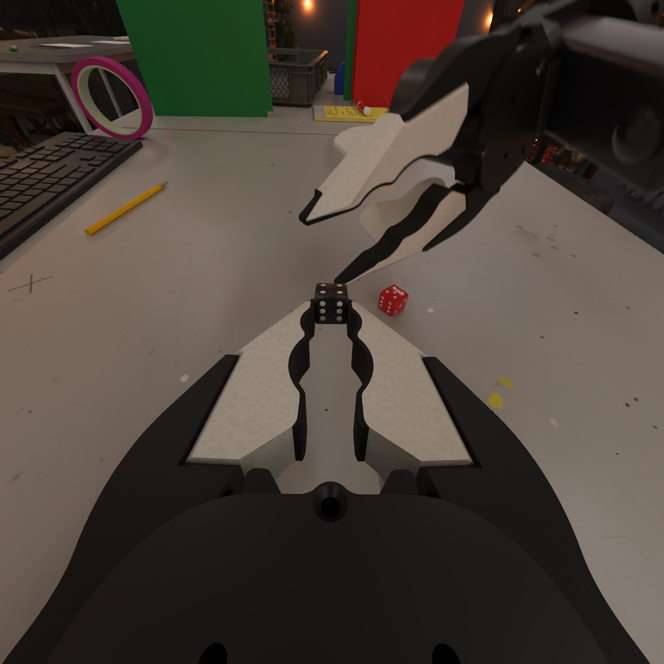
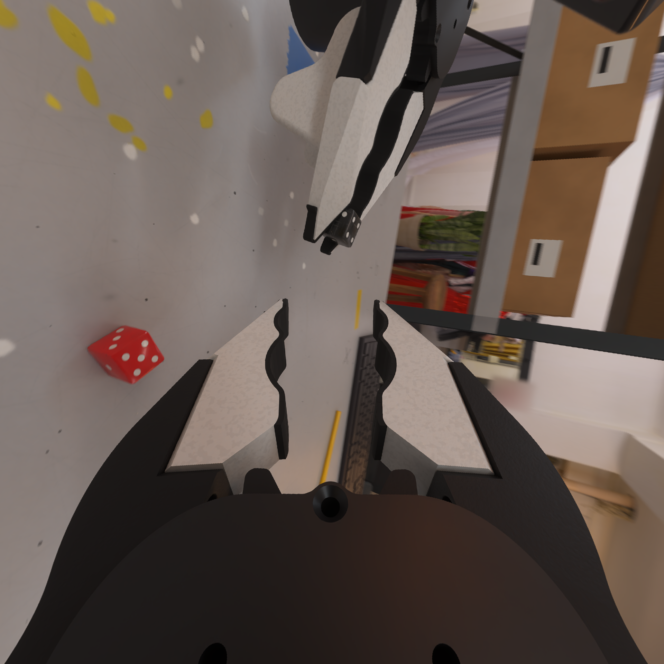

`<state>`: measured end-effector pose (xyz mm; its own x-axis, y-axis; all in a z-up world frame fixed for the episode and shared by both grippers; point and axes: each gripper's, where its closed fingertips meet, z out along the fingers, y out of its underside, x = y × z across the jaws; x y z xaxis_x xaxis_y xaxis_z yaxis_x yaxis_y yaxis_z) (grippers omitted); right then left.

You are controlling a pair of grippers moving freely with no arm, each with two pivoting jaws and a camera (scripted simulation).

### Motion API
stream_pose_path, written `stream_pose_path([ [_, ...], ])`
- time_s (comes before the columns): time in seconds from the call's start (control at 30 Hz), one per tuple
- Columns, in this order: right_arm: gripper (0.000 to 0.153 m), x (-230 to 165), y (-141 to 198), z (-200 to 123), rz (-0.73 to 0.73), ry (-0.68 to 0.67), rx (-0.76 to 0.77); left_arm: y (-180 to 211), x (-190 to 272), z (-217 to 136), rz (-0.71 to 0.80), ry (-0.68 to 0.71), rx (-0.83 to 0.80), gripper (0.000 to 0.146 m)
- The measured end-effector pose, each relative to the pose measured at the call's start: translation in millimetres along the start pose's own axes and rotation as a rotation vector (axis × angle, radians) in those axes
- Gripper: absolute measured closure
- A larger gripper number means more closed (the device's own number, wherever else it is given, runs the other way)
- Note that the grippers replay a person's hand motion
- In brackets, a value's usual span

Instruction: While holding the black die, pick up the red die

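Note:
My left gripper [image 1: 330,305] is shut on the black die [image 1: 330,303], held at its fingertips above the grey table [image 1: 215,287]. The right wrist view also shows this gripper [image 2: 323,240] with the black die [image 2: 346,226]. The red die [image 1: 392,300] lies on the table just right of the black die; in the right wrist view the red die [image 2: 126,354] is to the left of my fingers. My right gripper [image 2: 330,305] is open and empty. In the left wrist view it [image 1: 323,248] comes in from the upper right, its lower fingertip close above the black die.
A black keyboard [image 1: 46,179], a yellow pencil [image 1: 125,208] and a pink tape ring [image 1: 111,97] lie at the left. Green [image 1: 197,57] and red [image 1: 402,46] boards, a grey crate [image 1: 298,77] and a yellow pad [image 1: 345,113] stand at the back. Yellow paint spots [image 1: 496,399] mark the table.

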<state>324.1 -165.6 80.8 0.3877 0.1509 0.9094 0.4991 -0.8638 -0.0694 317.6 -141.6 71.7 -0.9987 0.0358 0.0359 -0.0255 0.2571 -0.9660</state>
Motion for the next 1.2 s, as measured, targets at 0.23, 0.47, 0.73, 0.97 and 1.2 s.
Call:
stream_pose_path([
  [0.23,0.113,3.9,-6.1,4.9,-0.036,0.127,-0.055,1.9,1.6,1.6,-0.007,0.01,-0.015,0.13],
  [0.47,0.135,1.0,-4.4,8.4,-0.116,0.127,-0.11,1.1,5.2,3.0,-0.018,0.033,-0.01,0.13],
  [0.73,0.138,-0.8,-2.9,5.9,-0.119,0.11,-0.106,1.0,6.9,5.2,-0.036,0.048,-0.014,0.13],
  [0.97,0.122,-1.3,7.1,1.9,0.163,0.053,-0.081,2.5,2.8,6.0,-0.033,0.009,-0.028,0.13],
  [1.2,0.105,-36.4,32.2,-35.5,1.09,-0.254,-0.083,18.2,0.8,11.7,0.115,-0.068,-0.163,0.13],
])
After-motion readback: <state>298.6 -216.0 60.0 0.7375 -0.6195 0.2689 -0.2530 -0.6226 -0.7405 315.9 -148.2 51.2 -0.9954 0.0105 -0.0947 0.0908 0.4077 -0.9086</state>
